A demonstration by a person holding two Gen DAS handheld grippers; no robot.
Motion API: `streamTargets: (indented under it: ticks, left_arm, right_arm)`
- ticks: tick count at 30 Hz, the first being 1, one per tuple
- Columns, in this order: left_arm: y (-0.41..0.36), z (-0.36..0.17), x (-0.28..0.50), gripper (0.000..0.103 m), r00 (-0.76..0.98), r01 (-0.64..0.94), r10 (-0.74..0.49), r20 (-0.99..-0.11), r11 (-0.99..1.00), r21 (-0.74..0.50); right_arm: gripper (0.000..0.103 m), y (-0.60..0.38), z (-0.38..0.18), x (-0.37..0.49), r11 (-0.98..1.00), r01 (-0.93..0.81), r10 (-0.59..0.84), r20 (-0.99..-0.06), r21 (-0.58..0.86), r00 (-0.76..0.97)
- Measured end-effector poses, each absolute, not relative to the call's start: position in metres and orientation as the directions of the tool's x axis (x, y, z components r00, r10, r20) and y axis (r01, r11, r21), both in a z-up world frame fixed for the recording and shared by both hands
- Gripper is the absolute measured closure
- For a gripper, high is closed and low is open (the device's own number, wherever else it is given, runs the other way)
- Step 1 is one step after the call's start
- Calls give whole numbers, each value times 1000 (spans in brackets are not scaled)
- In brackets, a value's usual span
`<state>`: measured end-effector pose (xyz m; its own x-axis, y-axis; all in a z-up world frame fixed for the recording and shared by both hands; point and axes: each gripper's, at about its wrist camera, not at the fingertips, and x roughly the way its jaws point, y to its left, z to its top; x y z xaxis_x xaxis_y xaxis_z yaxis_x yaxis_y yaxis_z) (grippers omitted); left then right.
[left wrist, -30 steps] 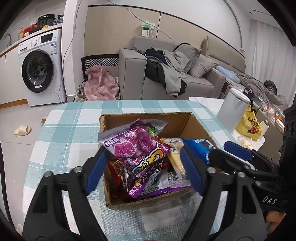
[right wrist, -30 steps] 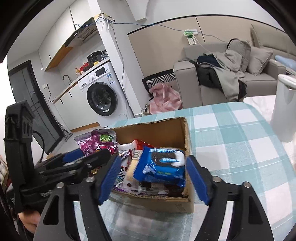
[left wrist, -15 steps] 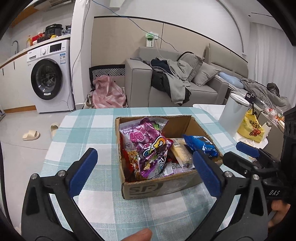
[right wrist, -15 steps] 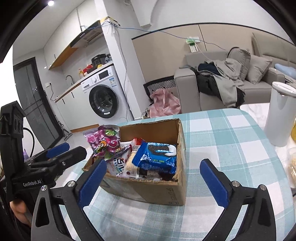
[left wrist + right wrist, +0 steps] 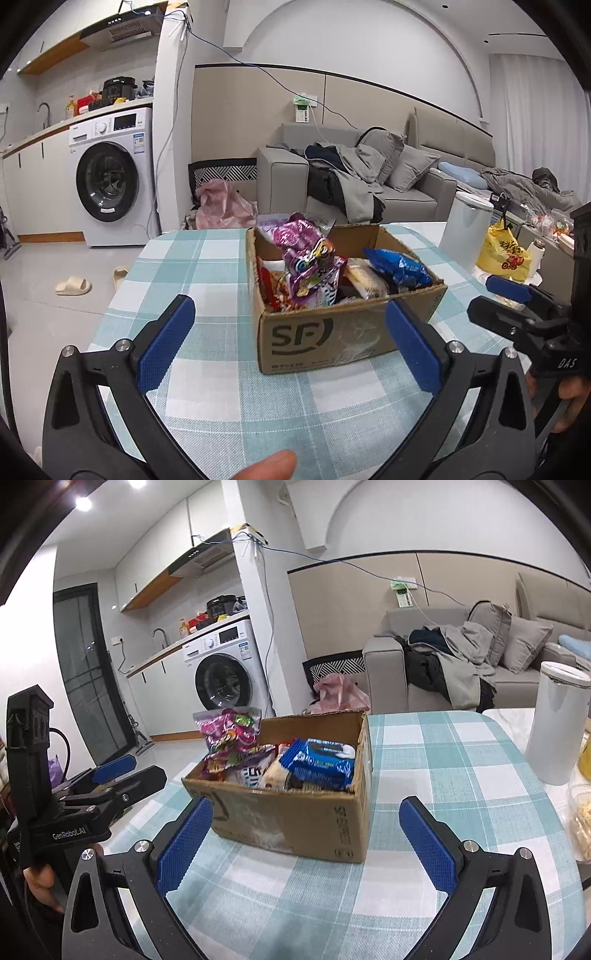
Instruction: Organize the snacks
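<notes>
Both hand-held grippers hung spread wide and empty on the near side of the cardboard box (image 5: 343, 325): the left gripper (image 5: 288, 347) faced the box's printed front, the right gripper (image 5: 314, 842) looked at its near corner, and neither touched it. Beneath them lay the checked tablecloth (image 5: 207, 266), and a fingertip (image 5: 269, 467) showed at the bottom edge of the left wrist view. Inside the box the snacks were heaped loosely: a purple candy bag (image 5: 310, 258) stood highest toward the box's left wall, a blue cookie pack (image 5: 321, 764) lay on top toward its right wall, and a pale wrapped snack (image 5: 365, 282) lay between them, with red and white packets half buried below. With every snack seen lying in the box, the scene would fit either a box packed and left, or a full box about to be sorted out; the pictures did not settle which. Whichever it was, handling these packets well would mean closing the pads on a crimped seam or firm edge, not on the puffed middle, and lifting straight up so neighbours did not spill over the low wall. Beyond the box, to its right, stood a white bin (image 5: 557, 723); farther back were a washing machine (image 5: 110, 177) and a grey sofa (image 5: 369, 177).
</notes>
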<state>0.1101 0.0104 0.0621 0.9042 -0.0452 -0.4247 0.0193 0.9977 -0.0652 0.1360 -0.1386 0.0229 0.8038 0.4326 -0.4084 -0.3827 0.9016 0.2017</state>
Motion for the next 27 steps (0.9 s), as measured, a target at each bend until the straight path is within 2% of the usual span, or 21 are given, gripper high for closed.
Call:
streamTargets:
  ticks: [12,27]
  left_arm:
    - [18,30,87,0,921,9,-32,-387,998,-61]
    - [18,12,85,0,918,-5,-19,-396,998,-58]
  right_arm:
    - [0,-142,-1,113,898,-405,440,-350,171,827]
    - [0,-145,-7,107,904,-402,427,-305,142,852]
